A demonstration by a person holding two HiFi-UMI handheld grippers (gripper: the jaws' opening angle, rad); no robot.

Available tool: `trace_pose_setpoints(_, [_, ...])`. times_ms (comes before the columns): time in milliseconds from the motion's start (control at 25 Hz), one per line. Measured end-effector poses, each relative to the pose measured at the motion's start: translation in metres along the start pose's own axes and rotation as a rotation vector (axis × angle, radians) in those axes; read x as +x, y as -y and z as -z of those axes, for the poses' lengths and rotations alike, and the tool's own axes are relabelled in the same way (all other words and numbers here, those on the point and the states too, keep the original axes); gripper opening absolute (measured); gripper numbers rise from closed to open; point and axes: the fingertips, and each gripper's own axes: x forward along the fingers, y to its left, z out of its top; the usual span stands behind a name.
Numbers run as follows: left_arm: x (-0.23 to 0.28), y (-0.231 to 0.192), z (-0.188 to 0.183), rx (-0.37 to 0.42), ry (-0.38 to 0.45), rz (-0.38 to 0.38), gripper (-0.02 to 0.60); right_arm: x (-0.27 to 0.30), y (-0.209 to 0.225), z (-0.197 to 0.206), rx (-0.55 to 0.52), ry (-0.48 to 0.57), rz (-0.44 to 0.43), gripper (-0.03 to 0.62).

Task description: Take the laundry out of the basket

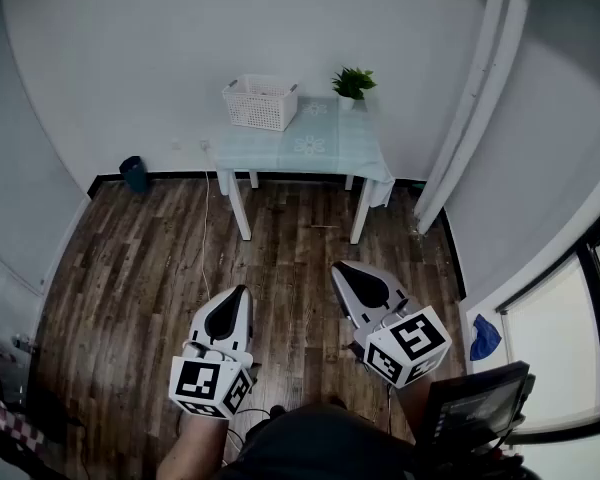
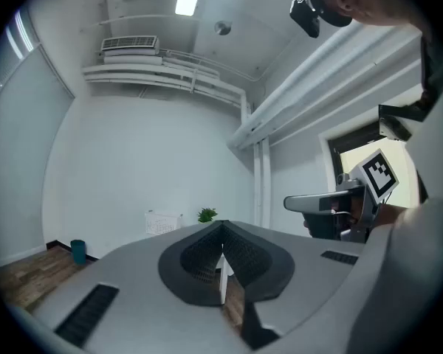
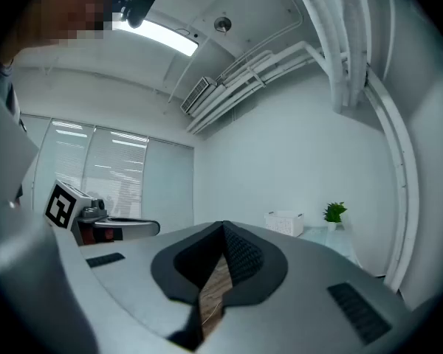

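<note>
Closing the distance comes first: the left gripper [image 1: 242, 294] points level, jaws together, empty. The basket [image 1: 261, 102] sits well ahead on the table's [image 1: 320, 153] left end, laundry unseen. The right gripper [image 1: 340, 268] is likewise closed on nothing. Spread the 2 pairs of jaws before reaching in.

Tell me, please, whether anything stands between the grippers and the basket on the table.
Nothing visible does. The left gripper and right gripper, both shut and empty, are held short of the table; only floor lies between them and it. The basket sits on the table's back left corner.
</note>
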Motion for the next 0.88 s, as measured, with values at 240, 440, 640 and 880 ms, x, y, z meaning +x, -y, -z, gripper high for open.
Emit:
trace_pose_setpoints(240, [0.002,-0.011,-0.005,-0.032,0.008,0.005,0.011,0.007,-0.002,-0.007,-0.011,0.001,-0.001,0.015])
trace_pose_setpoints(440, [0.0,-0.02,-0.004,-0.016,0.006,0.029,0.011,0.015,-0.009,-0.005,0.001,-0.001,-0.001,0.015])
trace_pose_setpoints(640, [0.002,-0.035,-0.004,-0.019,0.01,0.04,0.011,0.031,-0.013,-0.005,0.045,0.02,-0.006,0.017])
trace_pose_setpoints(880, [-0.005,-0.055,-0.001,-0.024,0.021,0.063,0.011,0.046,-0.02,0.005,0.066,0.003,0.03,0.017])
